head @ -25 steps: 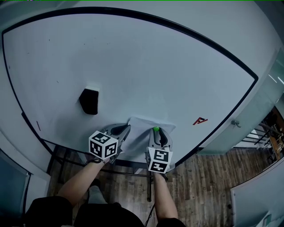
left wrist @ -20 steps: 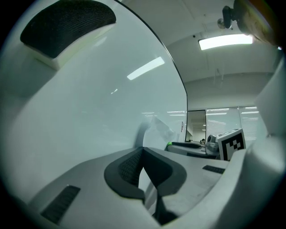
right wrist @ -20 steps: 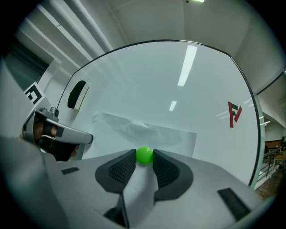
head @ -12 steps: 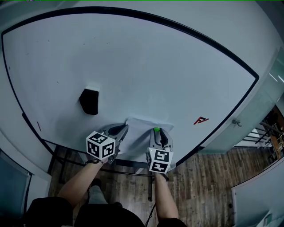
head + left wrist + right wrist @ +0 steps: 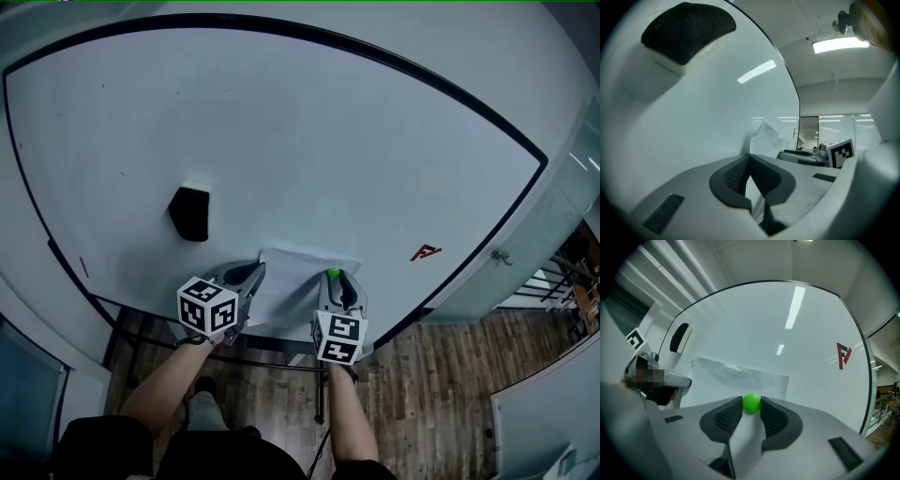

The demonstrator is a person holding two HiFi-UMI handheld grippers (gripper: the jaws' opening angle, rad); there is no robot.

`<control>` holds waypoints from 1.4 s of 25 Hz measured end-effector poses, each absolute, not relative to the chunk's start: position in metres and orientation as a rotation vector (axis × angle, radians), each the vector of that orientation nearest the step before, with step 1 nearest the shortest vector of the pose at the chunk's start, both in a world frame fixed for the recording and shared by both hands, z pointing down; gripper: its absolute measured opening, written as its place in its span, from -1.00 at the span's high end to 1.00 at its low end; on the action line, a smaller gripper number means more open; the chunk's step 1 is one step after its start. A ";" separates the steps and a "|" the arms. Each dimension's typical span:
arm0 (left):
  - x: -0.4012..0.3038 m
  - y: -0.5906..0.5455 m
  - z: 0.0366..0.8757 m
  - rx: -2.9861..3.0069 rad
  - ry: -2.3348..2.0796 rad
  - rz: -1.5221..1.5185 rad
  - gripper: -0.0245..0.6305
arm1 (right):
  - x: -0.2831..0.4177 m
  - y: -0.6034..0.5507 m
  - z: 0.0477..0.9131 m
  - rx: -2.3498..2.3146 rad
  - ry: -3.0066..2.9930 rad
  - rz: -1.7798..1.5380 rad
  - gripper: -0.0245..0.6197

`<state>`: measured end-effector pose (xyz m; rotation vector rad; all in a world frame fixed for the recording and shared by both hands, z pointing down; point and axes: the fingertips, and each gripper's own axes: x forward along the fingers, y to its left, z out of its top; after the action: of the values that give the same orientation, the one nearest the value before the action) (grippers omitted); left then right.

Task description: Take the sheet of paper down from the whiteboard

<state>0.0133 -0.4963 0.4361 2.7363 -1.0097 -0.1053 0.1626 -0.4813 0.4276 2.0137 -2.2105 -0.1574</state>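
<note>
A white sheet of paper lies against the lower part of the whiteboard, between my two grippers. My left gripper is shut on the sheet's left edge; in the left gripper view the paper runs out from between the closed pads. My right gripper is shut on a small green ball magnet that sits on the sheet's right part. Both grippers point level at the board.
A black eraser sticks to the board up and left of the sheet. A red logo magnet is on the board to the right. The board's black frame and stand rail run just below the grippers, over a wooden floor.
My left gripper has shifted slightly to the left with the sheet's left edge, and the paper's top left corner has moved with it. The right gripper and green magnet have stayed put.
</note>
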 end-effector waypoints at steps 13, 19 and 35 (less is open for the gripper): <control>0.003 -0.494 0.444 2.708 -1.029 -0.094 0.87 | 0.179 -0.479 0.429 2.064 -2.176 -0.131 0.51; 0.001 -0.494 0.447 2.699 -1.042 -0.093 0.87 | 0.180 -0.479 0.429 2.064 -2.178 -0.125 0.51; -0.018 -0.493 0.459 2.664 -1.096 -0.065 0.87 | 0.179 -0.480 0.431 2.074 -2.218 -0.070 0.51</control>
<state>-0.0181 -0.4927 0.4594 2.6637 -1.0960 -0.0647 0.1793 -0.4798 0.4314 2.0744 -2.2179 -0.0702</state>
